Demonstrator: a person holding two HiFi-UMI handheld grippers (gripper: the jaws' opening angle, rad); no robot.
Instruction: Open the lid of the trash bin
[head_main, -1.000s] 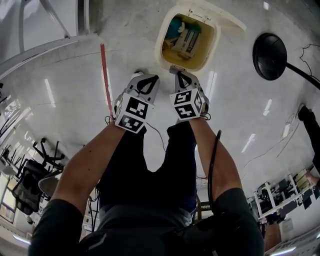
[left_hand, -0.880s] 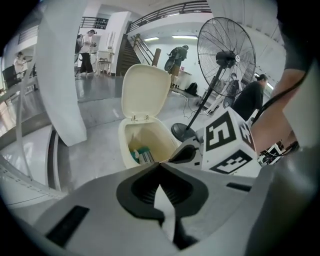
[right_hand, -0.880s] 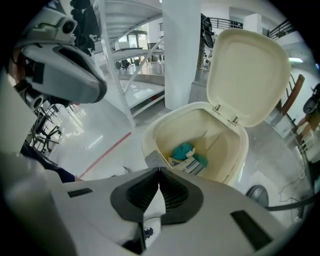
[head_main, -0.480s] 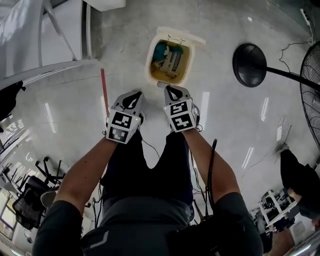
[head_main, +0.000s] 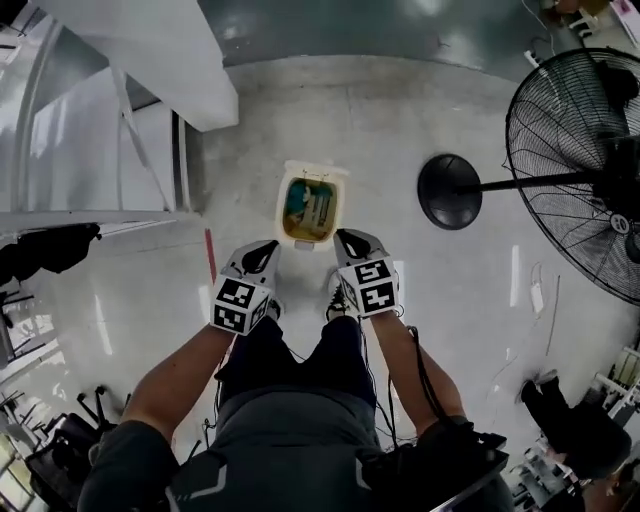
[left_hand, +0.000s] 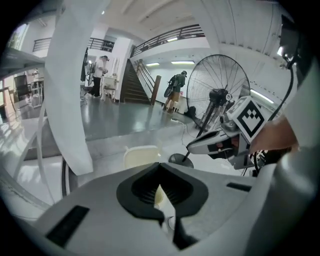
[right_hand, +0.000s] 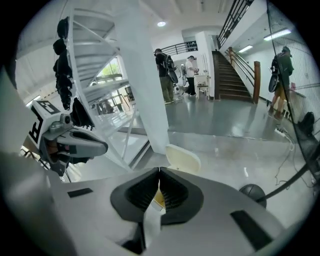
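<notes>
I see the cream, round-cornered plastic trash bin (head_main: 282, 210) standing on the glossy pale floor (head_main: 400, 110), just ahead of both grippers. Its smooth lid (head_main: 318, 168) is tipped up and its contents are exposed. My left gripper (head_main: 266, 247) and right gripper (head_main: 344, 236) hover clear of it, their ribbed black pads pressed together on nothing.
</notes>
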